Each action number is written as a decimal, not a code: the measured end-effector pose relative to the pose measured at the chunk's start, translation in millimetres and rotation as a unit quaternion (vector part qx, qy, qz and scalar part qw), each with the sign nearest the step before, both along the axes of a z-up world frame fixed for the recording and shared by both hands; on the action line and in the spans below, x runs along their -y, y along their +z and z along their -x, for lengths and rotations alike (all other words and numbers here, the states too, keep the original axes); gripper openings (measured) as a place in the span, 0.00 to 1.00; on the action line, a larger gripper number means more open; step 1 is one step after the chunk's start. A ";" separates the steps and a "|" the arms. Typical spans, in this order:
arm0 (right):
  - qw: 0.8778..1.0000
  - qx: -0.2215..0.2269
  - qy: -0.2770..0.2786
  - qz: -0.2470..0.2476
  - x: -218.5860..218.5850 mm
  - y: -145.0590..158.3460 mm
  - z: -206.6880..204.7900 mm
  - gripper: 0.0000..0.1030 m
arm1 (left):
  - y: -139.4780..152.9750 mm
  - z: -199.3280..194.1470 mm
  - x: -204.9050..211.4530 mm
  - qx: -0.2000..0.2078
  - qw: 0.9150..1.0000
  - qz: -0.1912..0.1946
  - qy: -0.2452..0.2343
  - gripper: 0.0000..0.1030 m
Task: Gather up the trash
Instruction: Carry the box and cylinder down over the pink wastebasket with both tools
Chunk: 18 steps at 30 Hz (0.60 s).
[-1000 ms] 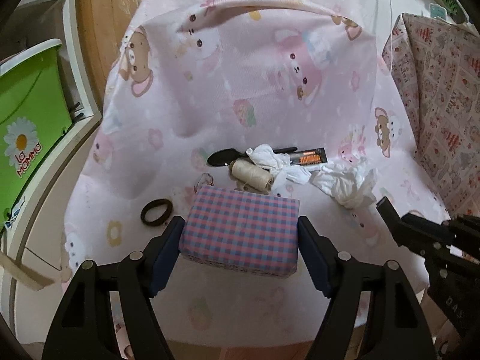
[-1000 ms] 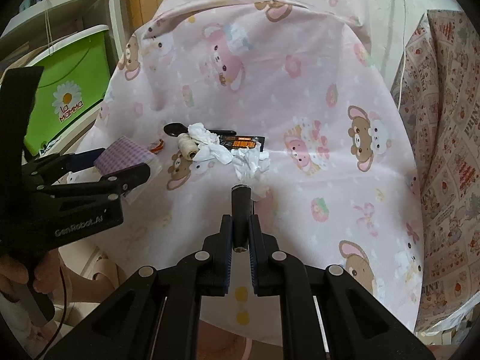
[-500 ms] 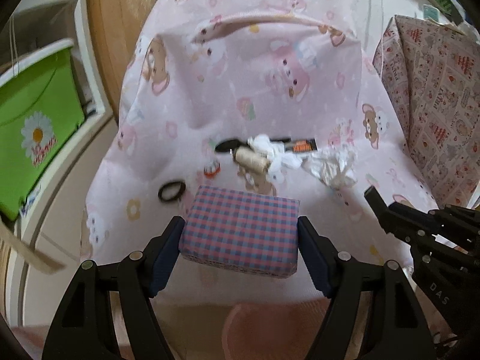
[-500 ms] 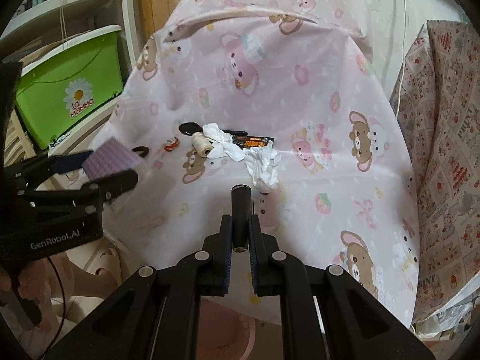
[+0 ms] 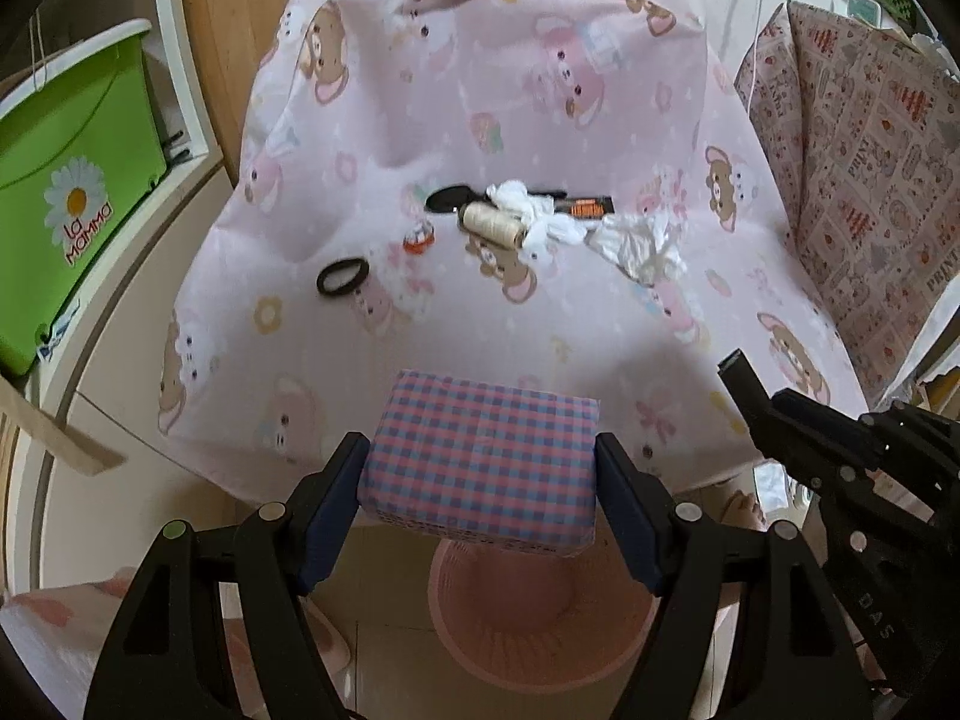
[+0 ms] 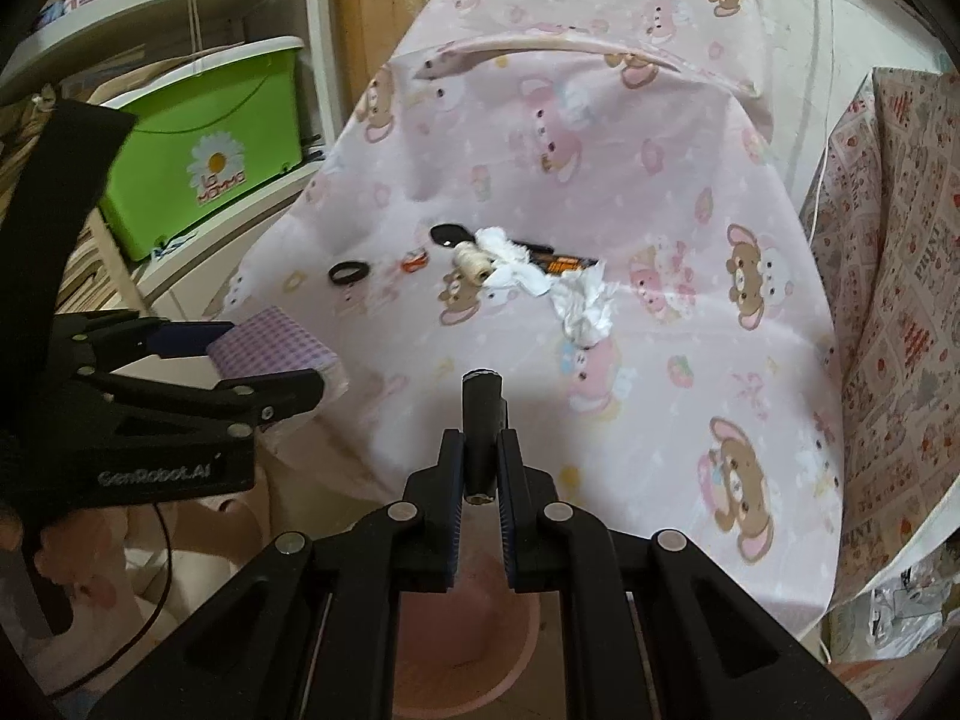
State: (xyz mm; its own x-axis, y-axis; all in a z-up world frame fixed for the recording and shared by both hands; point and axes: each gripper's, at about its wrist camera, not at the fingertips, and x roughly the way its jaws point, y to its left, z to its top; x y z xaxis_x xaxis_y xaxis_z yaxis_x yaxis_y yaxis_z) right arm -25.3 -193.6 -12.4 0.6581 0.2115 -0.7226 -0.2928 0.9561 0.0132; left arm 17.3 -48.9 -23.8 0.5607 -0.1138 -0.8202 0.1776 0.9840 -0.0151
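My left gripper is shut on a pink-and-blue checked packet and holds it above a pink basket on the floor, off the table's front edge. My right gripper is shut on a small black cylinder, also above the pink basket. Crumpled white tissues lie on the pink cartoon tablecloth beside a thread spool, a black spoon, an orange-black wrapper and a black ring.
A green bin with a daisy label stands on white shelves at the left. A patterned cloth hangs at the right. A small orange-white wrapper lies near the spoon. The left gripper's body shows at the right view's left.
Both grippers have pulled back from the table and now hang past its front edge over the pink basket. Each still holds its object. The table items have not moved.
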 end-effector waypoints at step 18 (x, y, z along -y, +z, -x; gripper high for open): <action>0.992 -0.112 0.052 0.007 -21.1 -59.3 0.6 0.11 | -49.3 1.9 -7.6 -0.097 0.995 -0.006 -0.012 0.71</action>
State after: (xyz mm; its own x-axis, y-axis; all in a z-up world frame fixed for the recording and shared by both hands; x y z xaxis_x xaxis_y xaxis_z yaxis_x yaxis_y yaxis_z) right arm -25.9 -172.5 -71.8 0.4554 0.2593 -0.8517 -0.3810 0.9214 0.0768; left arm 15.4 -41.3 -73.1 0.3885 -0.1144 -0.9143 0.1952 0.9800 -0.0396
